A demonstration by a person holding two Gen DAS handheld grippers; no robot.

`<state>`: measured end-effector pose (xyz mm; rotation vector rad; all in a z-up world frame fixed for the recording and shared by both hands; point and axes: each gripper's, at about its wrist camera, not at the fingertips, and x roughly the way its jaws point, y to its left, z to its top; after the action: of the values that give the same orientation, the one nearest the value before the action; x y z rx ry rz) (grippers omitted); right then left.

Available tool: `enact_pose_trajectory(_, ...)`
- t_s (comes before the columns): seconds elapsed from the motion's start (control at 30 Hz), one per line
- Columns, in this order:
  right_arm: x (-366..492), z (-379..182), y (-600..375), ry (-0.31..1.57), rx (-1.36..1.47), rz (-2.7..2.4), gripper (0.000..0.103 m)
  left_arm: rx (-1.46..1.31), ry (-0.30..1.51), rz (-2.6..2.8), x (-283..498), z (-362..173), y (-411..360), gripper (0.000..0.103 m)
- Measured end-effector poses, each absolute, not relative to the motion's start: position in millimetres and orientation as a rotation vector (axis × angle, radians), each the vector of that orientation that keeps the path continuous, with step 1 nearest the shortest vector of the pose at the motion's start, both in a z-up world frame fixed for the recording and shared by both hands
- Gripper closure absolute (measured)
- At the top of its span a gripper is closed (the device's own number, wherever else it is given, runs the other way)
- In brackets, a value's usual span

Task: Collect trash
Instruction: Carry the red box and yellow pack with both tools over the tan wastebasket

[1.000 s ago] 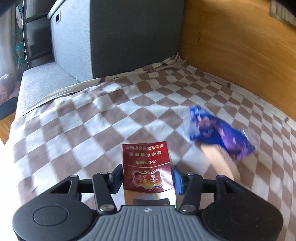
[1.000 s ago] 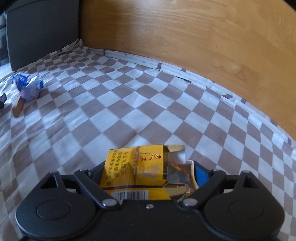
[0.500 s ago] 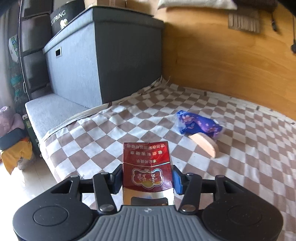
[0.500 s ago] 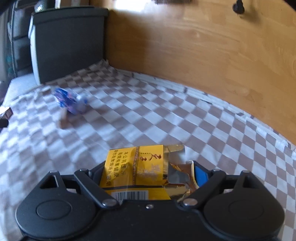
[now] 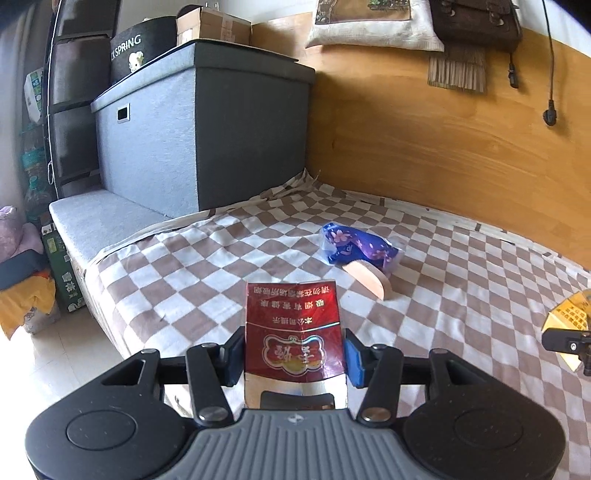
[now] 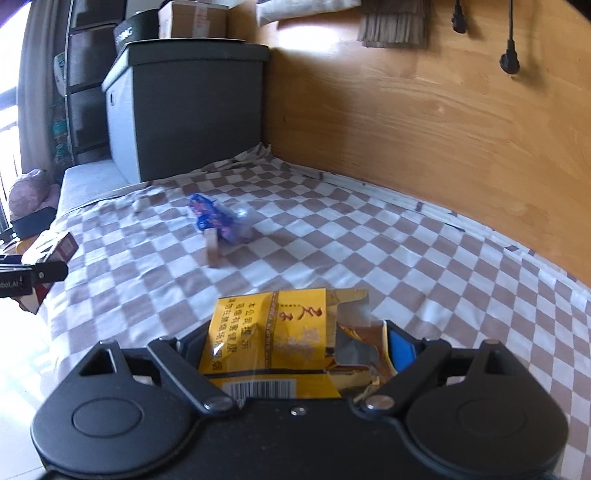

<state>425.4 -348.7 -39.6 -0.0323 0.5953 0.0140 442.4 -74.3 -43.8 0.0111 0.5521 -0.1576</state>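
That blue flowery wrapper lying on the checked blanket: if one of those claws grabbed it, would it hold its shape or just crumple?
The blue wrapper looks like thin, crinkled film, so it would probably crumple and flop. Its shiny surface suggests that it may slip between the pads. It seems light, so a push would likely slide it over the checked blanket rather than roll it.

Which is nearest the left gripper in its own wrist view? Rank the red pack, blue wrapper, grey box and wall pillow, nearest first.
1. Red pack: clamped in the left gripper itself.
2. Blue wrapper: on the checked blanket, ahead and slightly right.
3. Grey box: past the blanket's far edge, left.
4. Wall pillow: top, against the wooden wall.
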Motion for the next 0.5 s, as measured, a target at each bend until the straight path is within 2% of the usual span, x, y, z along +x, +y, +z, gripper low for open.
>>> enact_pose_trajectory(0.5, 353, -10, -308, 0.564, 0.014, 0.085, 0.011, -0.018, 0.572, -0.155, 363, -37, -58, 0.051)
